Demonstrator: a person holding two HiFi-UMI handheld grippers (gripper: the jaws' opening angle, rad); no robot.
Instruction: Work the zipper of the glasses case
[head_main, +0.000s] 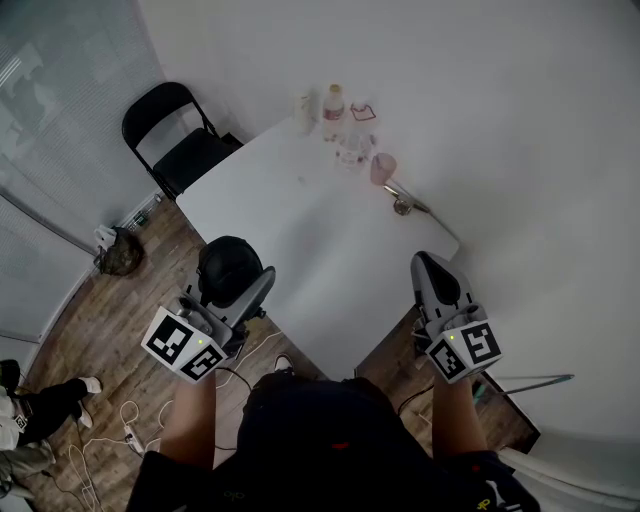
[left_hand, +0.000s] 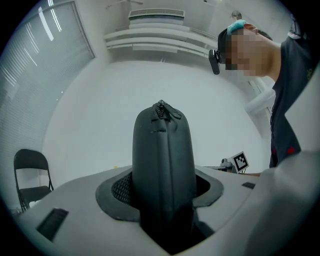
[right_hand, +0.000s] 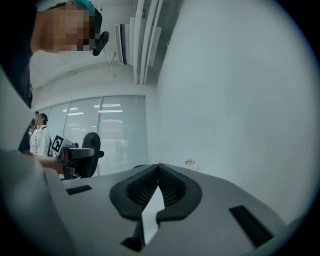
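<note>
Jaws of left gripper (left_hand: 162, 189) clamp glasses case (left_hand: 162, 145) lengthwise, zipper (left_hand: 161, 109) end outward.

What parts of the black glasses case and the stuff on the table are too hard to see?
1. Bottom of the glasses case: left gripper view, sunk between the jaws of the left gripper.
2. How far its zipper is done up: the left gripper view shows the pull, but the dark seam below is unclear; in the head view it is too small.
3. Small things at the far end of the table: head view, too small to name.
</note>
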